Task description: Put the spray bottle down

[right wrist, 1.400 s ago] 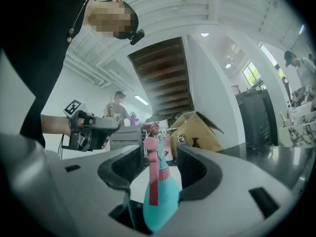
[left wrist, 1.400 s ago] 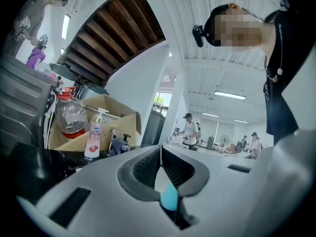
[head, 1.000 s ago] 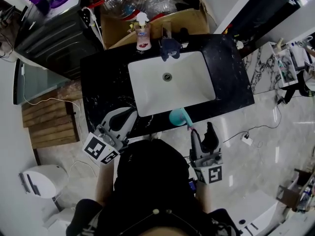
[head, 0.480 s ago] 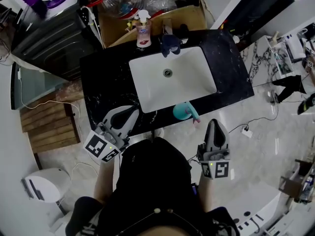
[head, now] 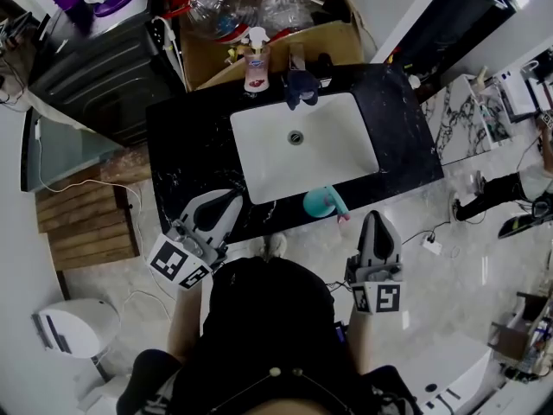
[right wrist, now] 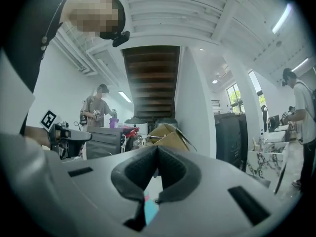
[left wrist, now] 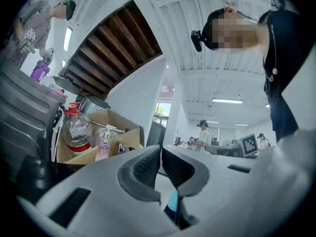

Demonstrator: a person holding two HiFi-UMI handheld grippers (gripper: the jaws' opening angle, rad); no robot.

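The teal spray bottle (head: 320, 202) with a pink trigger stands on the front edge of the black counter (head: 186, 145), just before the white sink (head: 259, 167). My right gripper (head: 377, 218) hangs off the counter's front, to the right of the bottle and apart from it, shut with nothing between its pads. My left gripper (head: 233, 196) rests over the counter's front edge to the left of the bottle, also shut and empty. A sliver of the teal bottle (left wrist: 172, 201) shows below the closed left gripper (left wrist: 161, 148), and a teal sliver of the bottle (right wrist: 150, 209) below the closed right gripper (right wrist: 157, 148).
A pink soap pump bottle (head: 256, 63) and a tap draped with a blue cloth (head: 301, 83) stand behind the sink. A cardboard box (head: 333, 37) with clear plastic bottles sits behind the counter. A black case (head: 95, 59) is at the left, wooden slats (head: 86, 223) on the floor.
My right gripper stood open at the bottle's trigger; it has closed empty and drawn back to the right. The bottle stays on the counter edge. The left gripper has kept still.
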